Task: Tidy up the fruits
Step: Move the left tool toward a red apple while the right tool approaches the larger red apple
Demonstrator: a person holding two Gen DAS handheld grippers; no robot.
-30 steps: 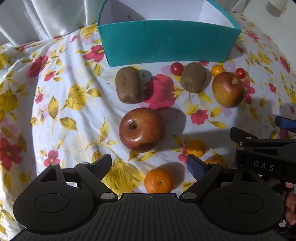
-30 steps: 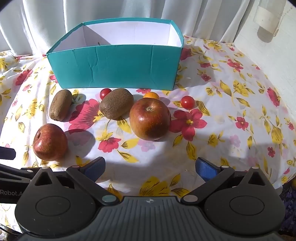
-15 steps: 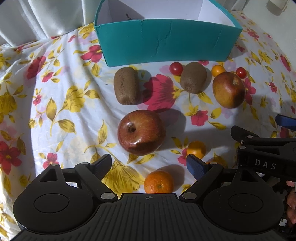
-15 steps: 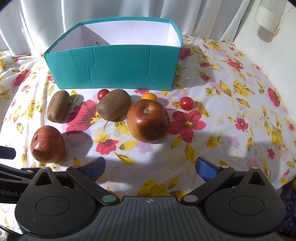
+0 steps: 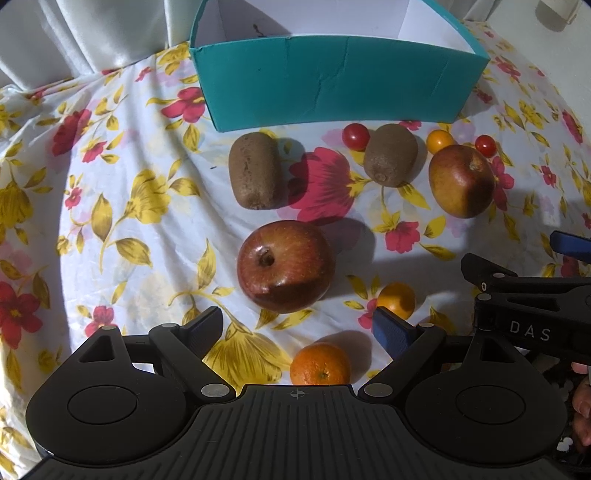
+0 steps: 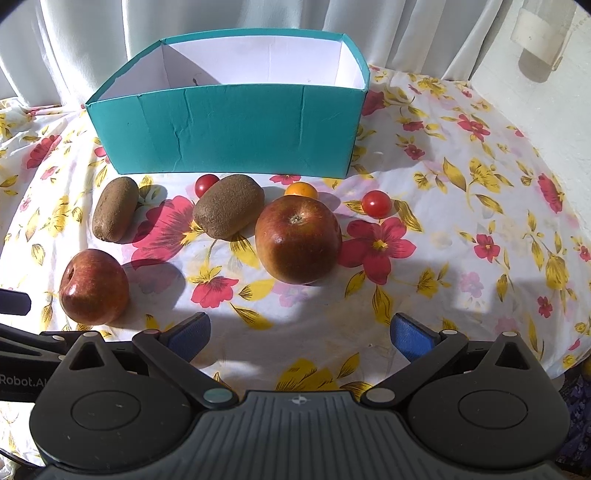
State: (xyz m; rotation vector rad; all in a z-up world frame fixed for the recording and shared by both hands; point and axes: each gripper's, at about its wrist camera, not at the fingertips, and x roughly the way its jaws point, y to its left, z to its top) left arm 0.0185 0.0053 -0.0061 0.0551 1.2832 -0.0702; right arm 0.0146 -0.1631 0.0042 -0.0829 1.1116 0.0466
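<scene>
Fruit lies on a flowered cloth before an empty teal box. My left gripper is open and empty, just short of a red apple that also shows in the right wrist view, with a mandarin between its fingers' bases. My right gripper is open and empty, short of a second apple. Two kiwis lie near the box. The right gripper's side shows in the left wrist view.
Cherry tomatoes and small orange tomatoes are scattered among the fruit. White curtains hang behind the box. The cloth drops off at the right edge.
Both grippers have moved slightly forward toward the fruit. Jaws stay open and the fruit has not moved.
</scene>
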